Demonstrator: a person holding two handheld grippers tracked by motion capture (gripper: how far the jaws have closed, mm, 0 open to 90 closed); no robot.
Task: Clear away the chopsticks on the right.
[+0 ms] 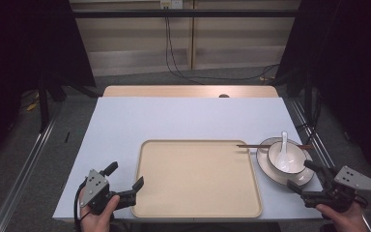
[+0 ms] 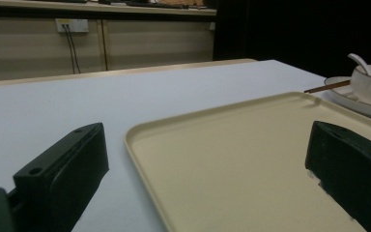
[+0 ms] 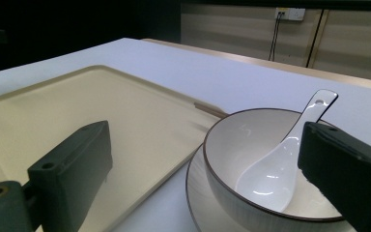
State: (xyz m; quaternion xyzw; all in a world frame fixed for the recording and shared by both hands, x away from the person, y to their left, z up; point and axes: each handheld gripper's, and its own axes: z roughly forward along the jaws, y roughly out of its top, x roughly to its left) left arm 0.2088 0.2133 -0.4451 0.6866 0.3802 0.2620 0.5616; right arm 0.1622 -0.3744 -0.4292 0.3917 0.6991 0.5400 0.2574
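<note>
Bowl (image 1: 286, 157) before wide-jawed right gripper (image 1: 307, 177)

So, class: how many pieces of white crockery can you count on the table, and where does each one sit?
3. The plate lies right of the tray; the bowl stands on that plate; the spoon rests inside the bowl. None seems hidden.

Each claw, the left claw (image 1: 124, 182) and the right claw (image 1: 305, 175), was black with two blocky jaws bearing small screw holes. A grey three-cornered plate with dark dots topped each. A black cable trailed from the left one.
</note>
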